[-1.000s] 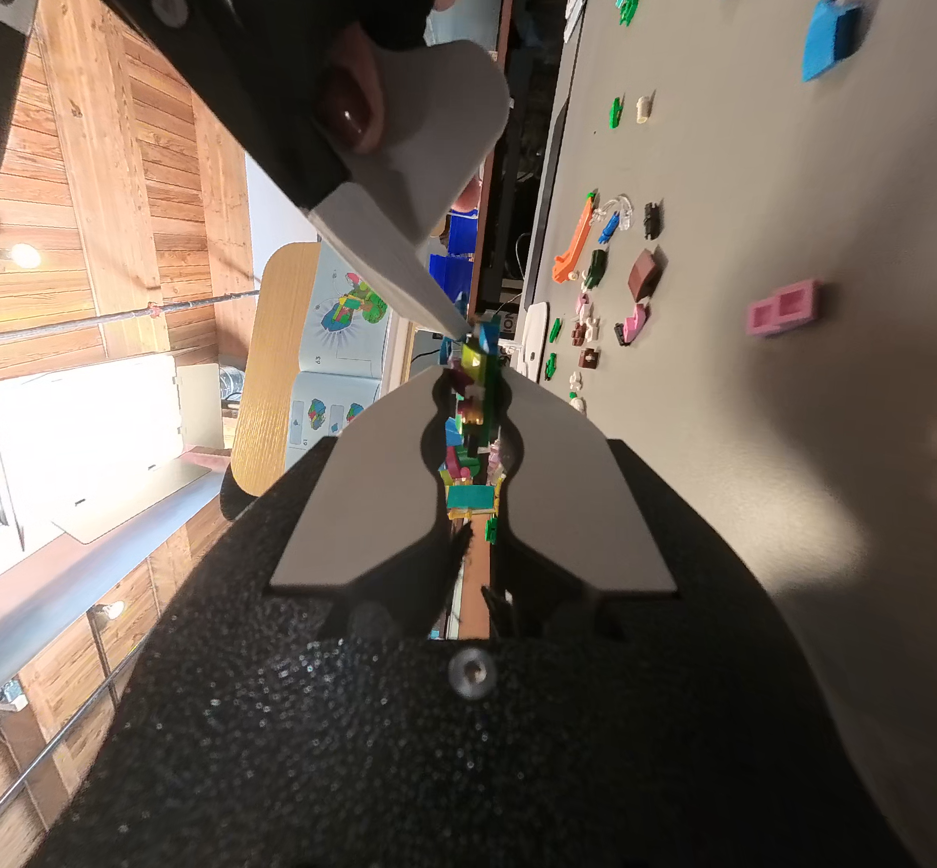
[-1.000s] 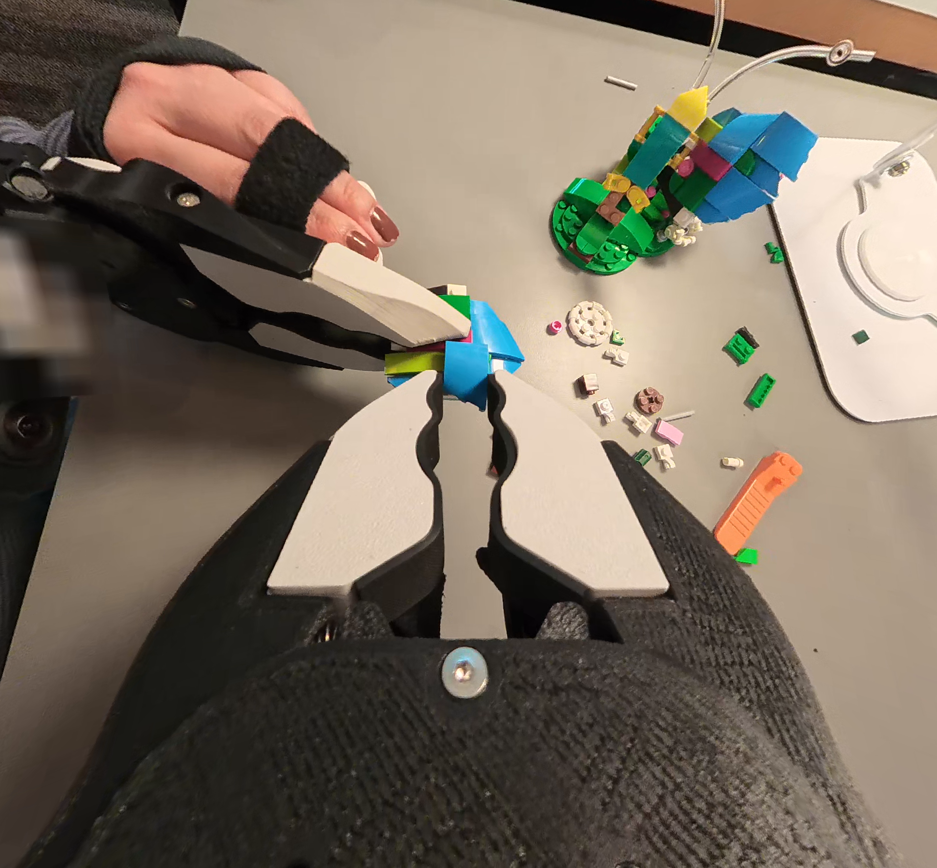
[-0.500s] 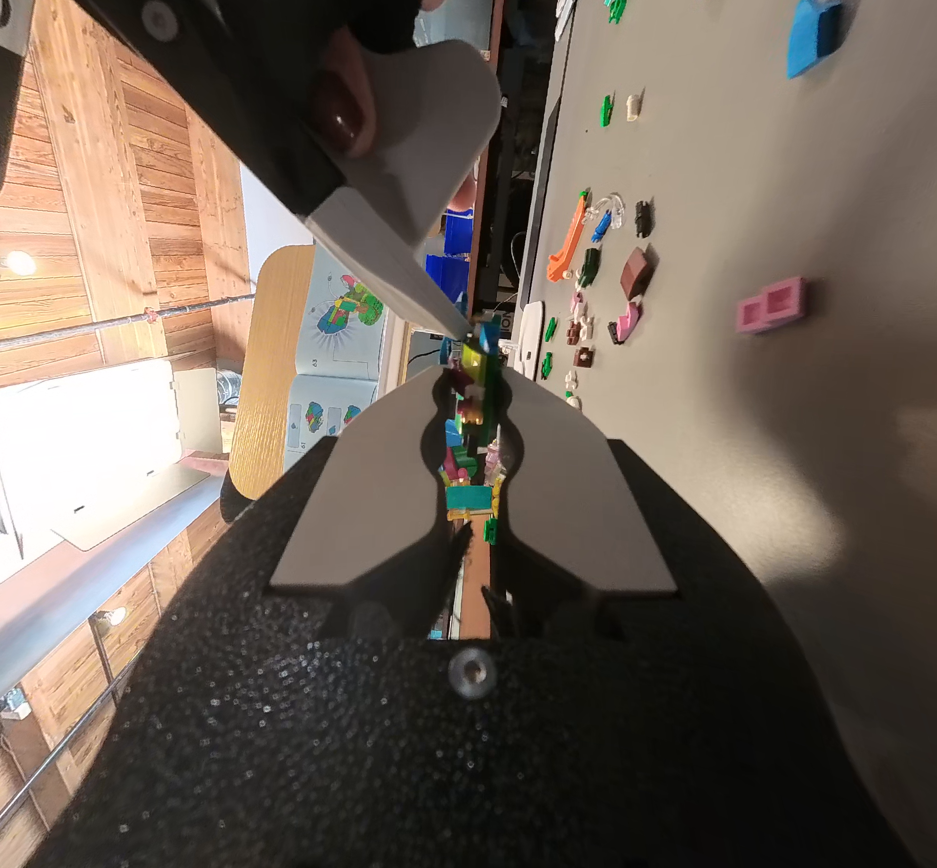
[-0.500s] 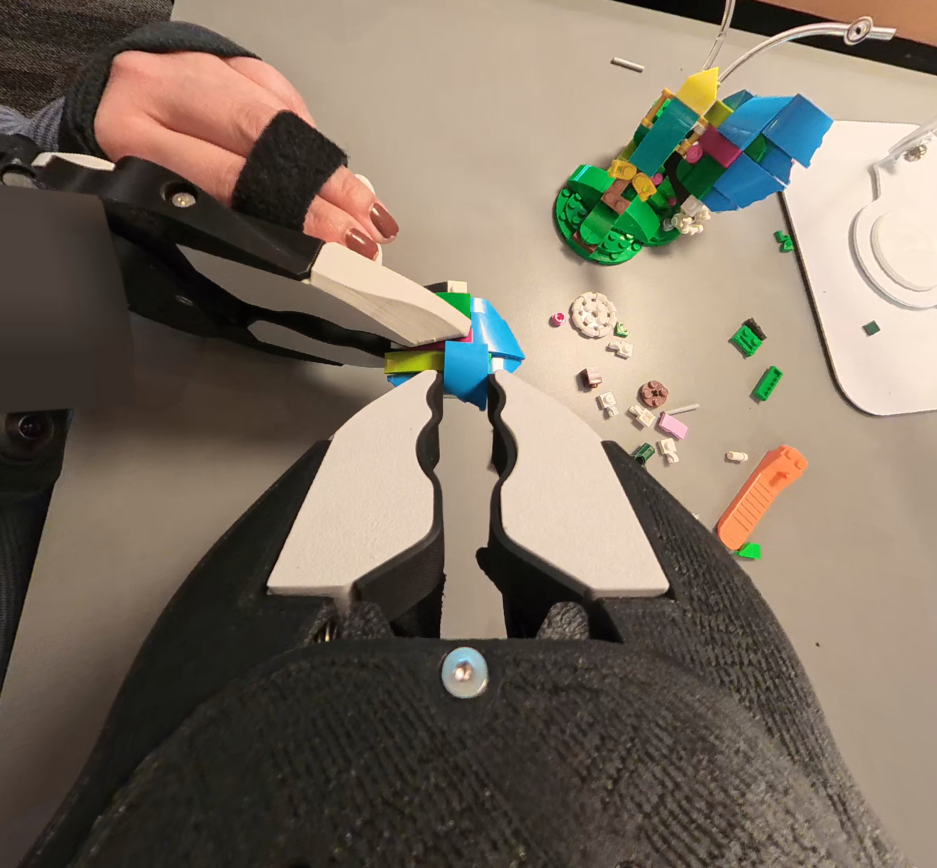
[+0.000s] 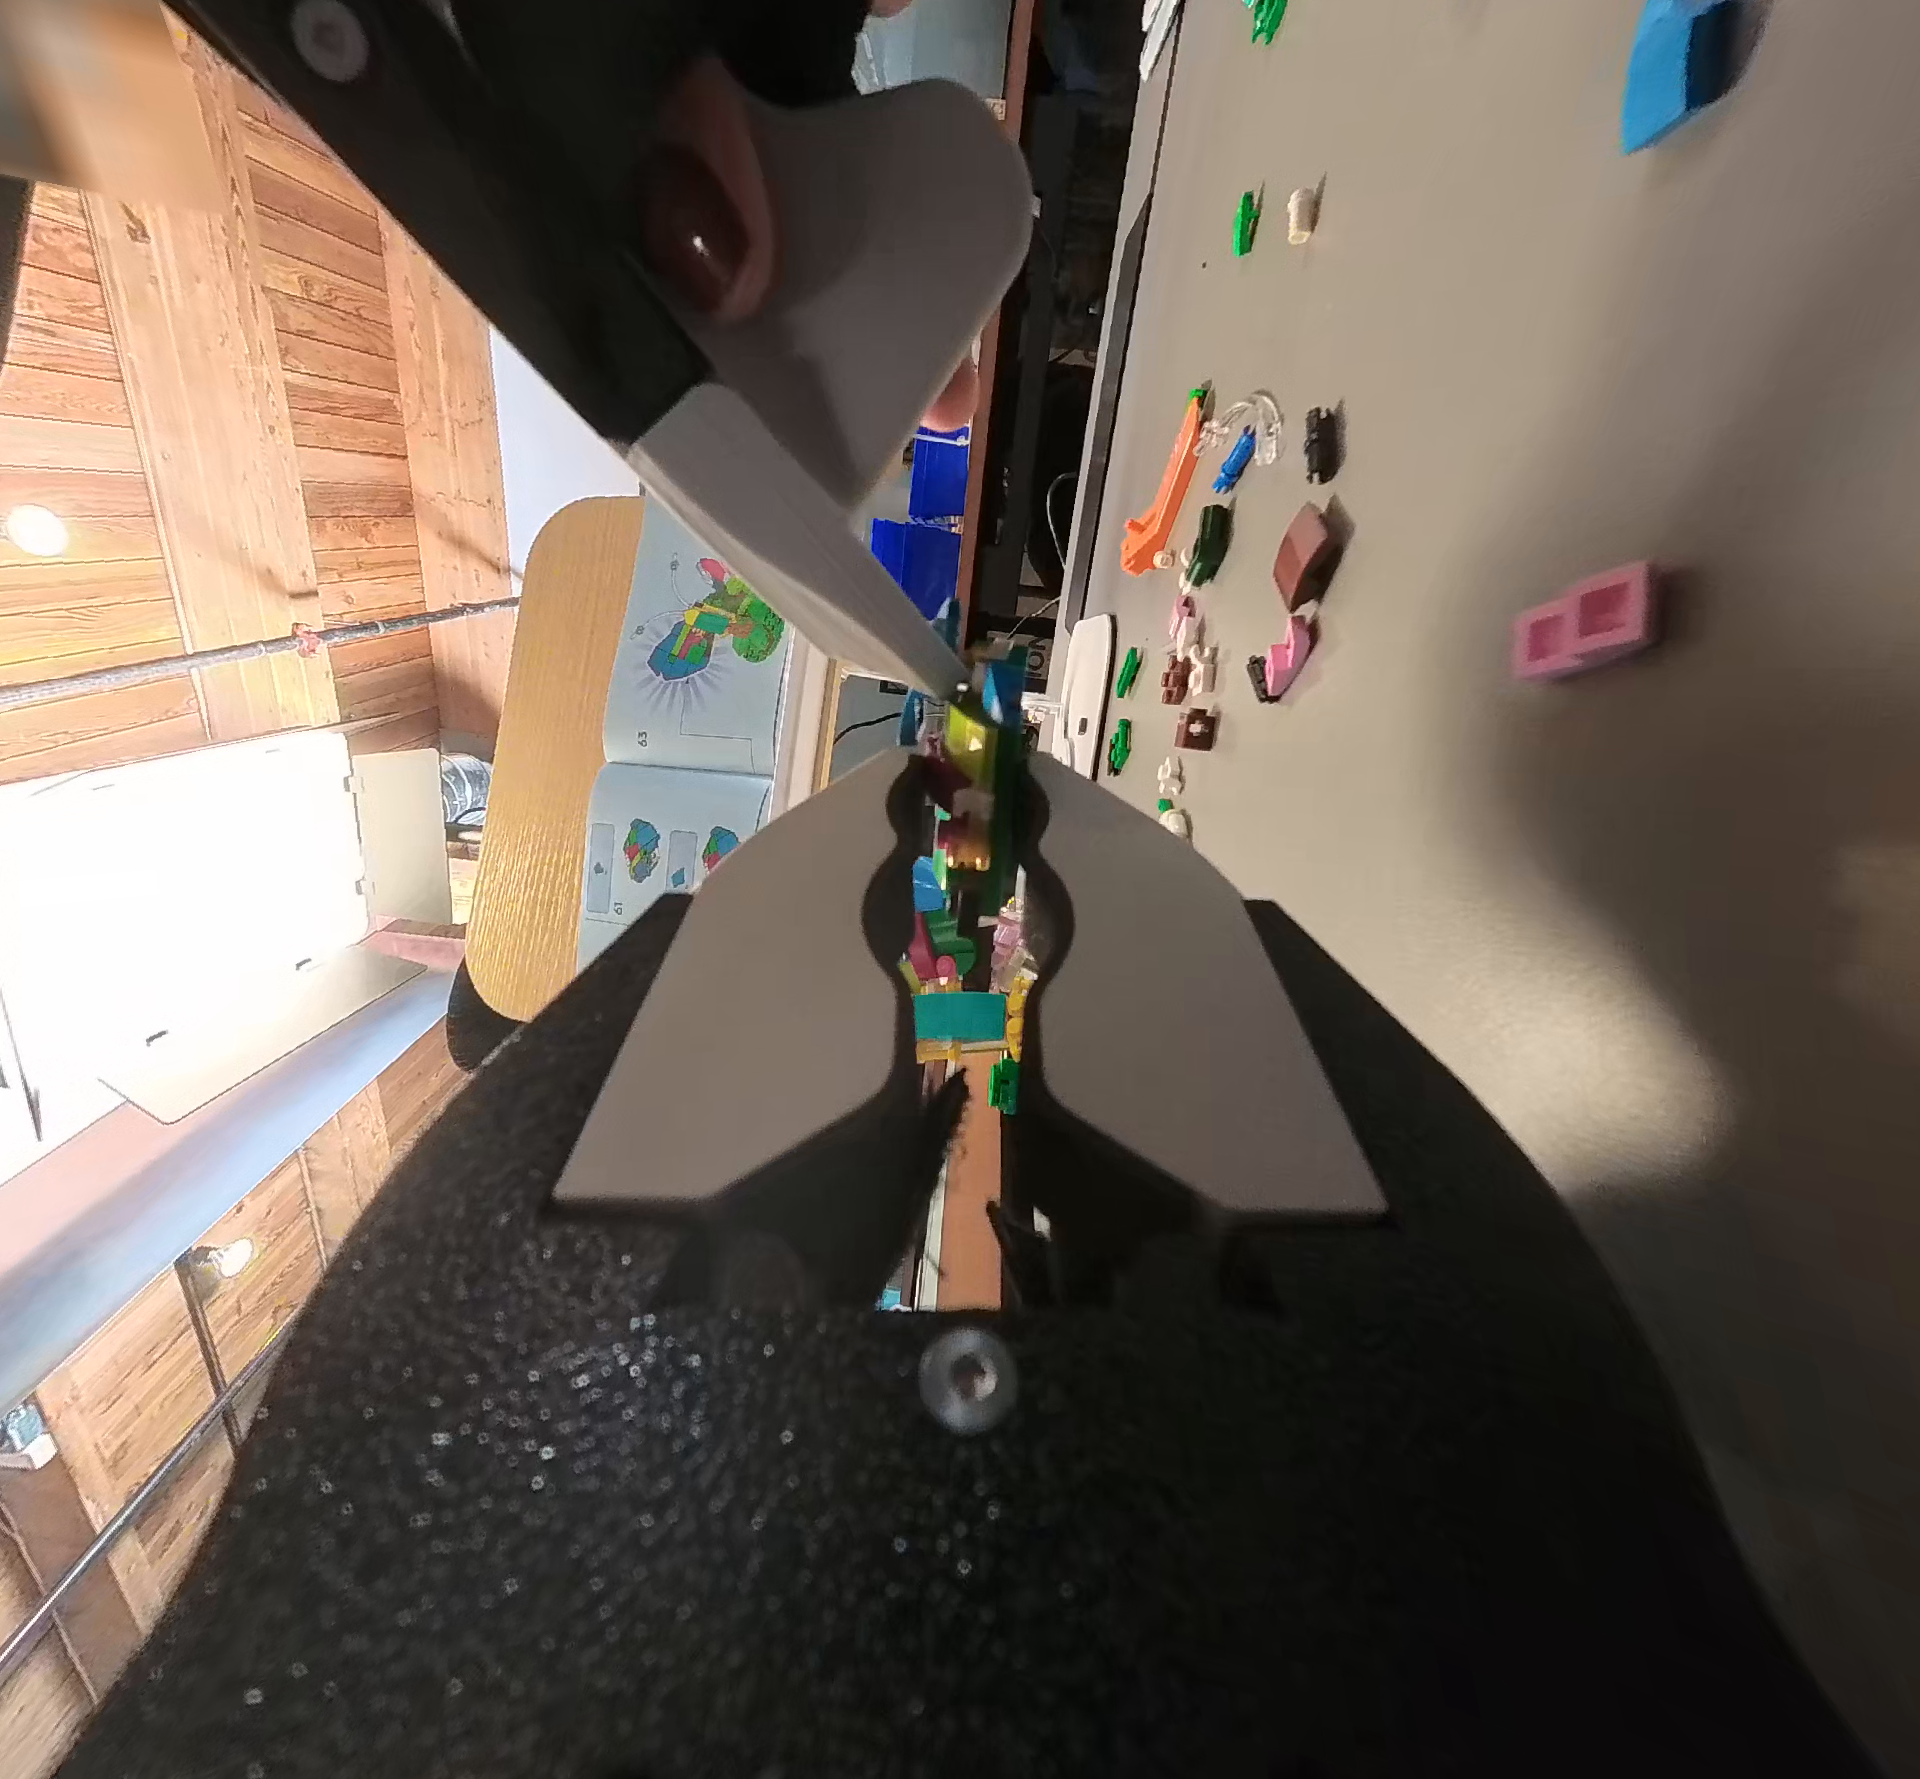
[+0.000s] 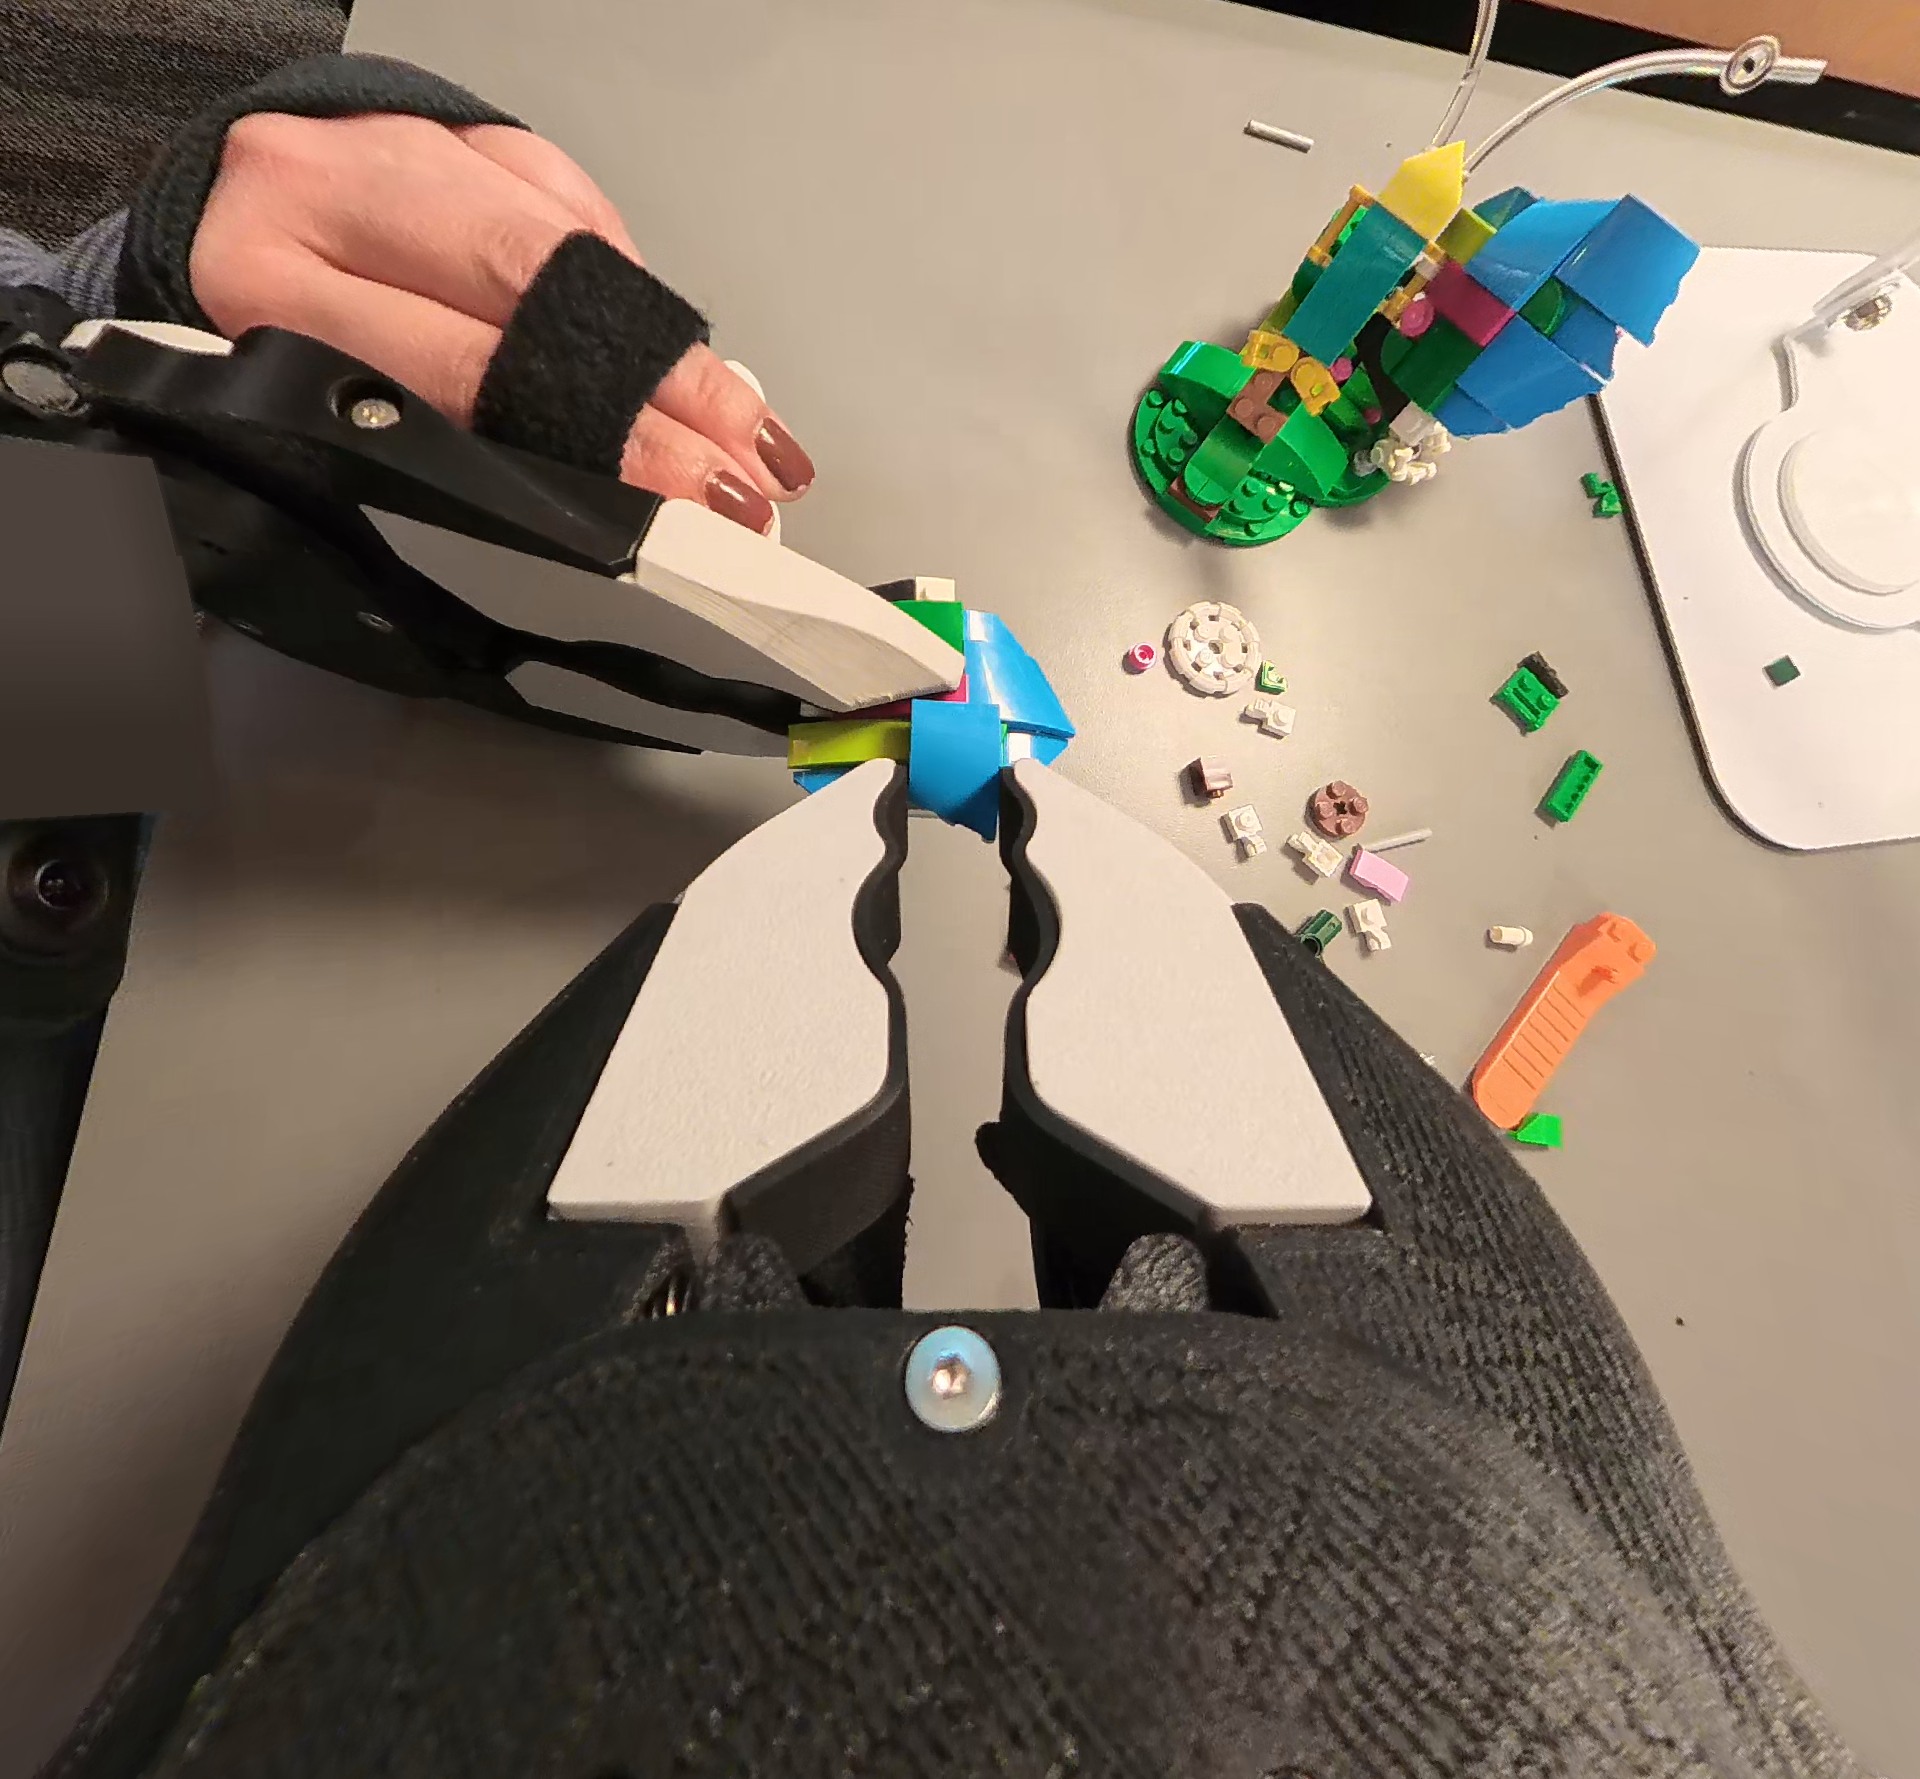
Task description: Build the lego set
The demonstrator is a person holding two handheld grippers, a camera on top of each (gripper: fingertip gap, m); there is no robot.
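Small lego sub-assembly [image 6: 940, 727] (blue, lime, green, magenta) just above bench [image 6: 831, 202], centre-left. Left hand-held gripper [image 6: 914, 685] clenched on it from left; right hand-held gripper [image 6: 951, 794] pinches its blue curved piece from near side. Step looks like pressing the blue piece on. Main model [image 6: 1382, 358] on green base far right, mostly built. Loose bits [image 6: 1340, 810] + orange separator [image 6: 1558, 1023] at right: work left, approx. late stage.
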